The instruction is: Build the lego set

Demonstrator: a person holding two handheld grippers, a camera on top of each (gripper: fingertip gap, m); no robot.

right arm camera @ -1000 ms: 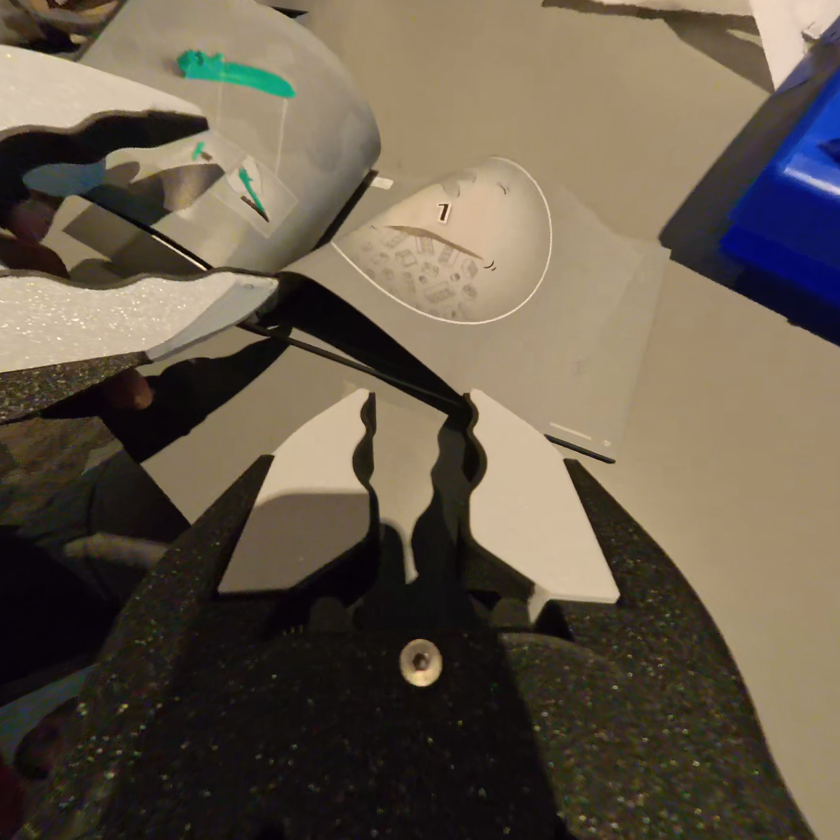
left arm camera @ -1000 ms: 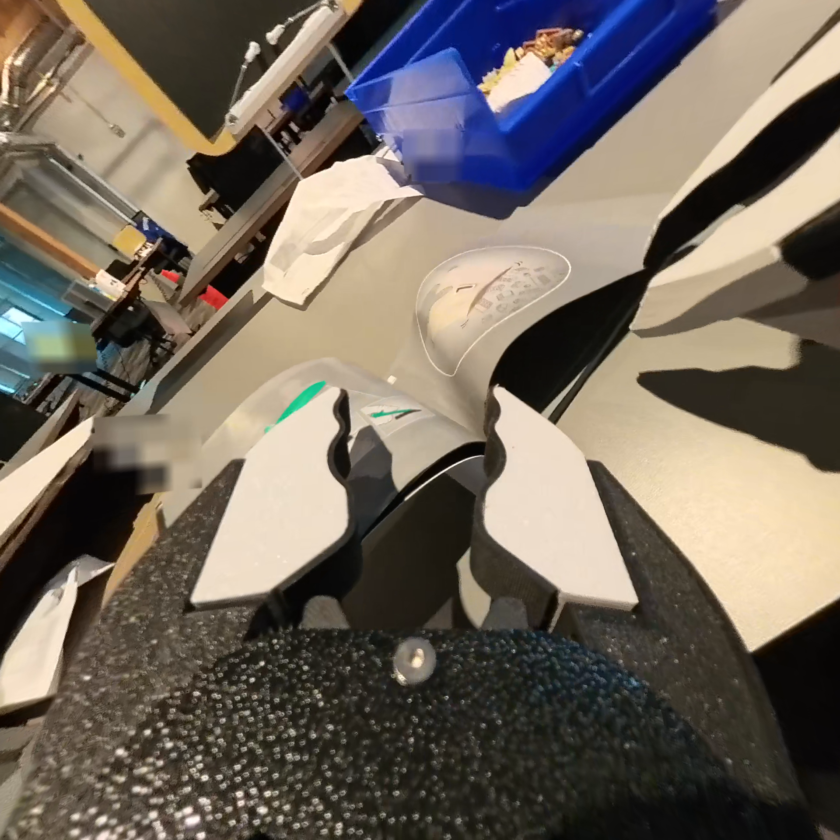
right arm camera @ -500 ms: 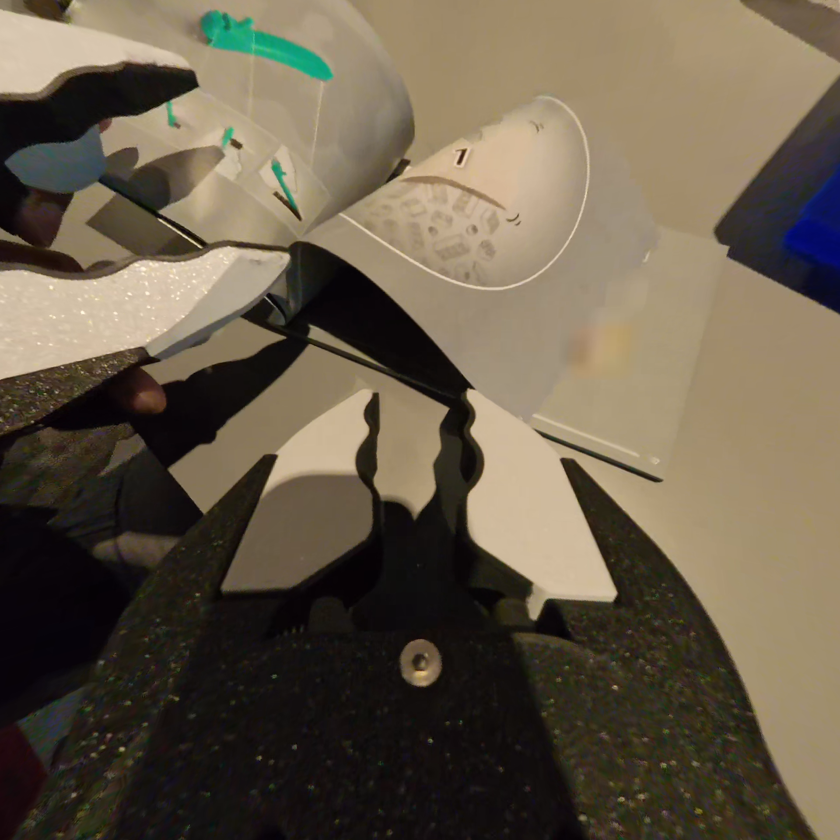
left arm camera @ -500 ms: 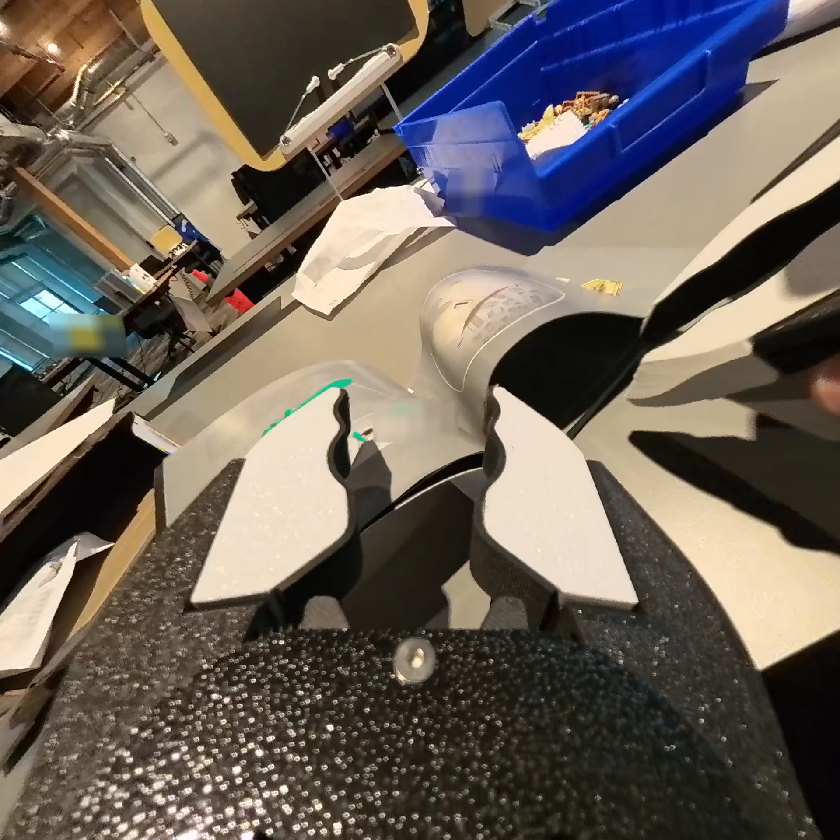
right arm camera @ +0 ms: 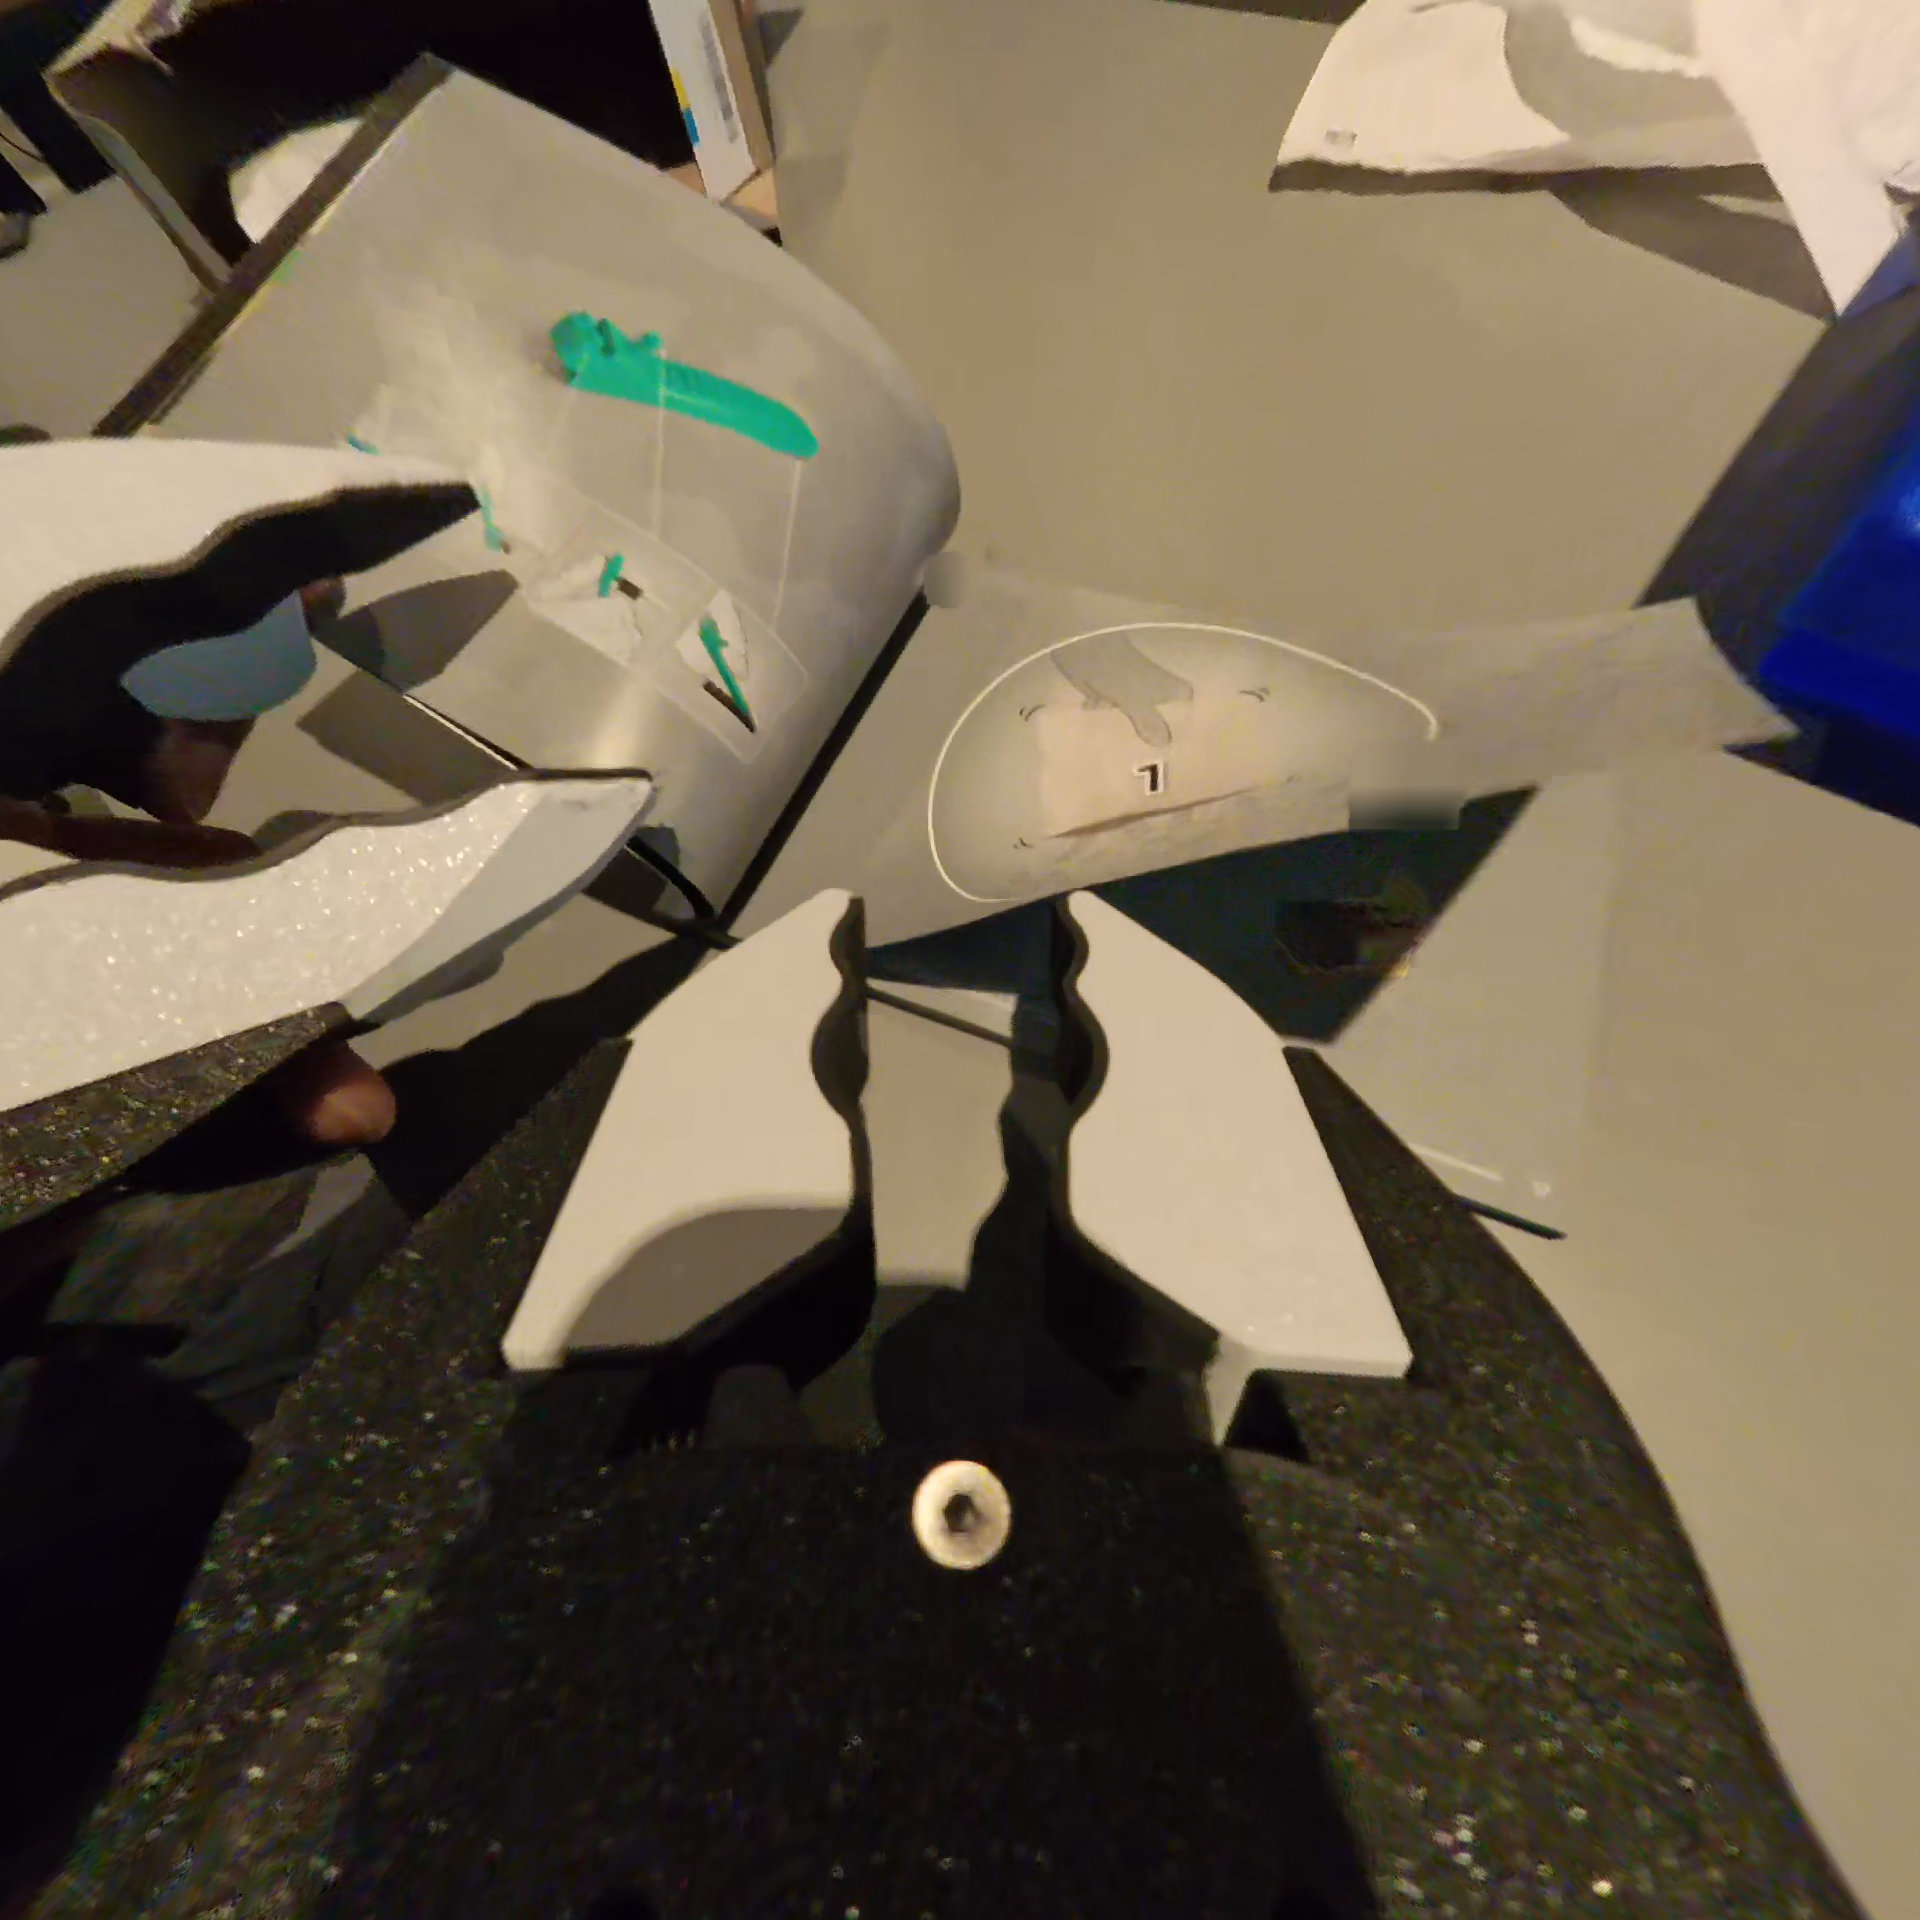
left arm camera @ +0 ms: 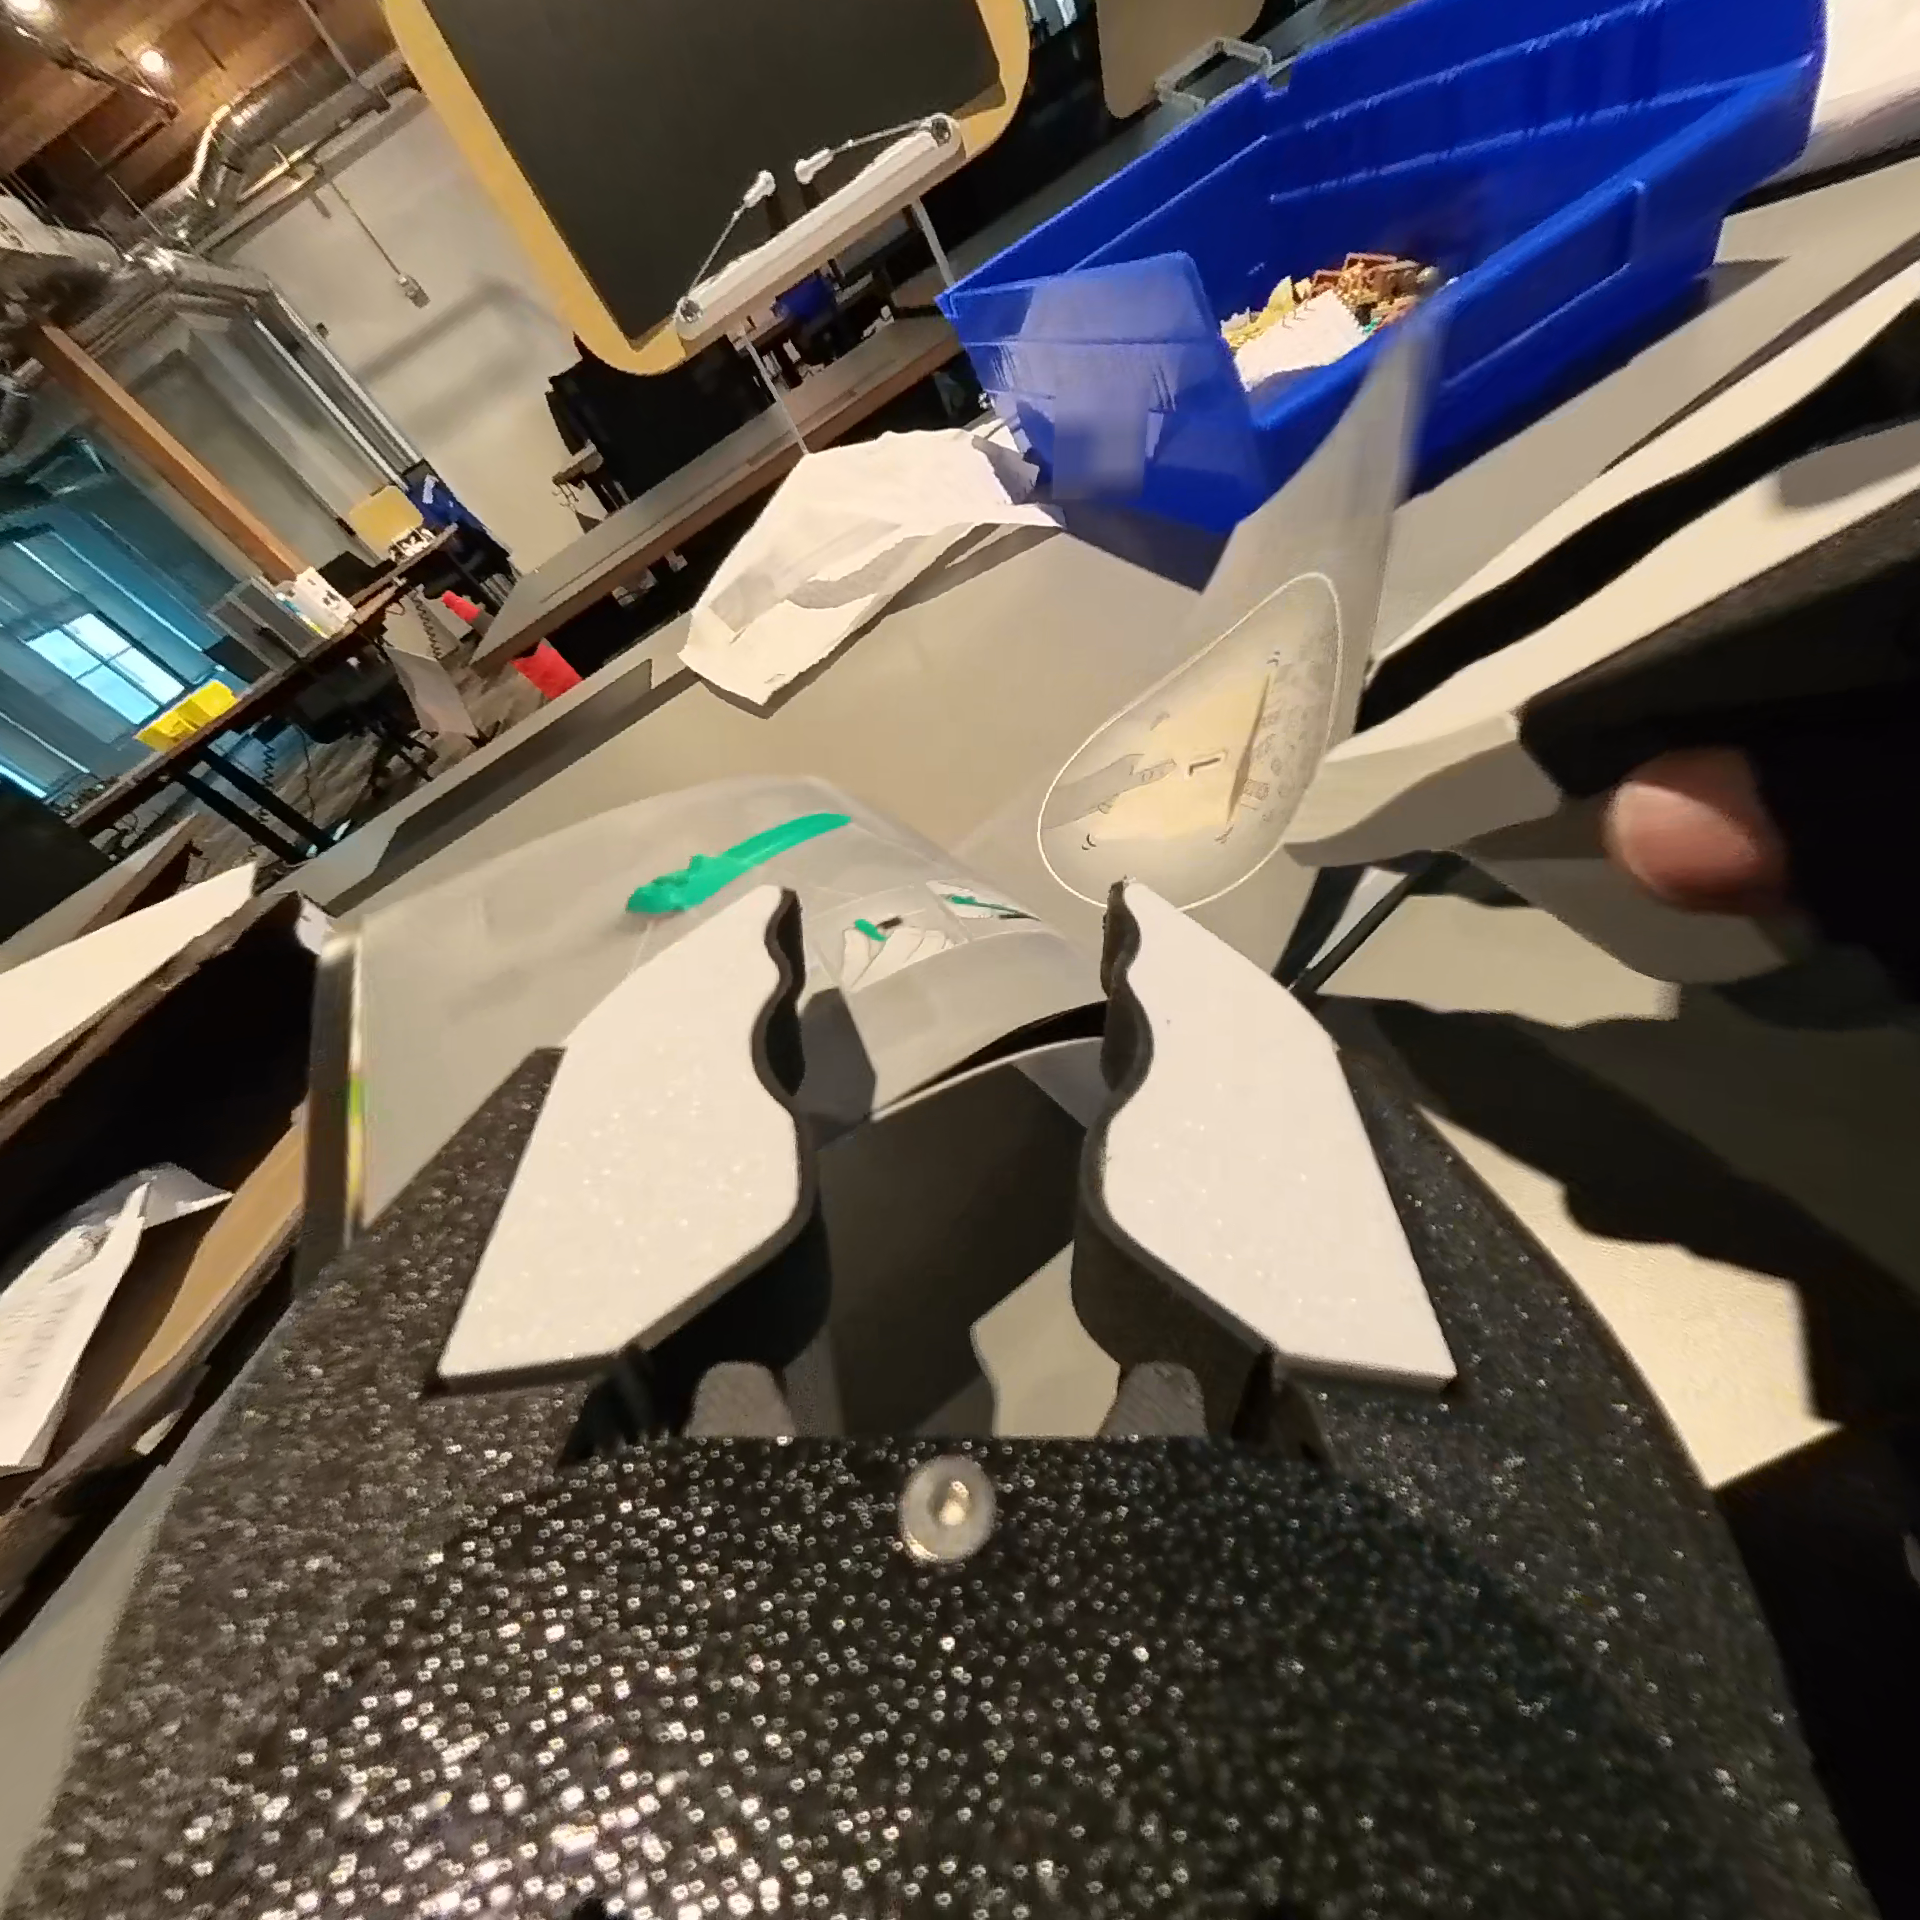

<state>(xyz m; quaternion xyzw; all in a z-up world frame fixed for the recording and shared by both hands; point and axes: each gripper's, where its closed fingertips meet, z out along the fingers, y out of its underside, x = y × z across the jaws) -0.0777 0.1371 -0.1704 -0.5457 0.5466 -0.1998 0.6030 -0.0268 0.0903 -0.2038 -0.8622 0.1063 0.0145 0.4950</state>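
Observation:
A grey Lego instruction booklet lies open on the grey table [left arm camera: 1039,644]. Its left page [left arm camera: 582,935], with a green printed part, curls up between the fingers of my left gripper [left arm camera: 951,914], which is open. The page also shows in the right wrist view [right arm camera: 675,395], with the left gripper [right arm camera: 551,644] wide open around its edge. A page with an oval picture [right arm camera: 1143,769] stands lifted just above my right gripper [right arm camera: 961,914], which is open. In the left wrist view this page [left arm camera: 1195,790] stands upright against a right gripper finger [left arm camera: 1455,790].
A blue bin [left arm camera: 1455,208] with loose Lego pieces stands at the back right, and also shows in the right wrist view [right arm camera: 1849,623]. A white paper bag [left arm camera: 862,561] lies beside it. A cardboard box [left arm camera: 156,1247] sits past the table's left edge.
The page with the oval picture has risen from a low curve to nearly upright, pushed up by the right gripper. The left gripper stays open over the curled left page.

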